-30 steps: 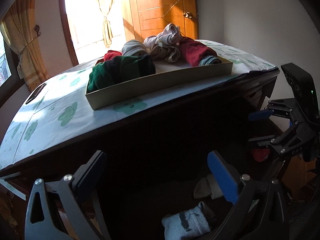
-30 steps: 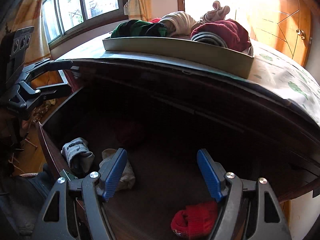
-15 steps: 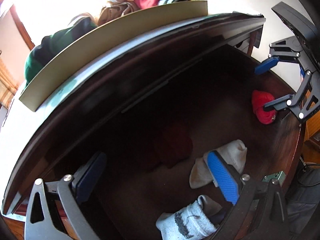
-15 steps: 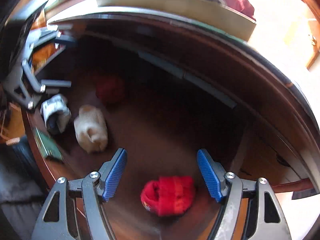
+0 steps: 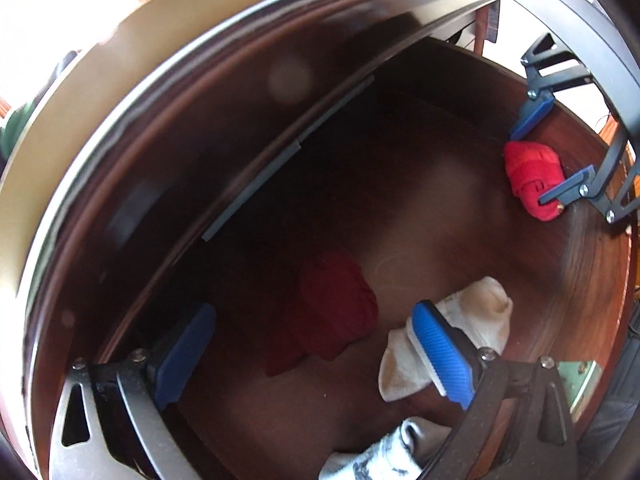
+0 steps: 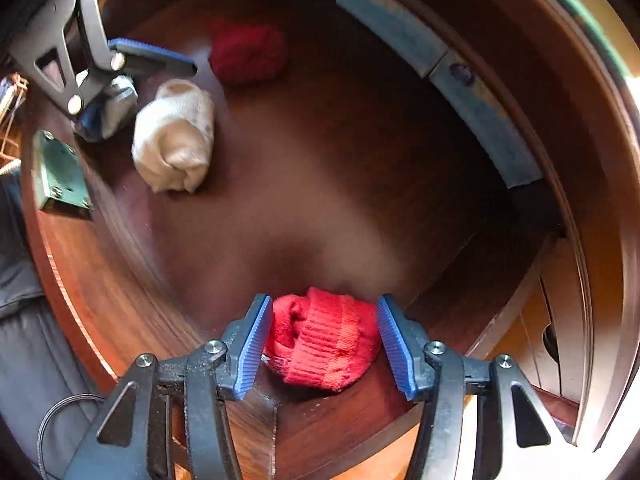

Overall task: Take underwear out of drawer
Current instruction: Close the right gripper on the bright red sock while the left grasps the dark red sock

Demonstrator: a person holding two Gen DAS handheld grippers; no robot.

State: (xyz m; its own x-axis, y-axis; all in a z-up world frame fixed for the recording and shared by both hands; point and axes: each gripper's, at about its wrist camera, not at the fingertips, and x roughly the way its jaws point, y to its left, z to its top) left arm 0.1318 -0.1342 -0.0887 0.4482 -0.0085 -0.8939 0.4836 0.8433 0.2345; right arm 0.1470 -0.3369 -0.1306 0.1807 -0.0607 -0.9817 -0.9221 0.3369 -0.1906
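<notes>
Jaws around red bundle [image 6: 324,340] in drawer [image 6: 340,208]

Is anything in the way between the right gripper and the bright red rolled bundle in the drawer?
Nothing visible. The right gripper already straddles the bright red rolled bundle, its jaws just closing around it. The cream rolled bundle lies well clear.

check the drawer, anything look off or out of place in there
Nothing damaged or spilled. The drawer is mostly bare, with only a few rolled bundles scattered loose: bright red, dark red, cream, and grey.
</notes>
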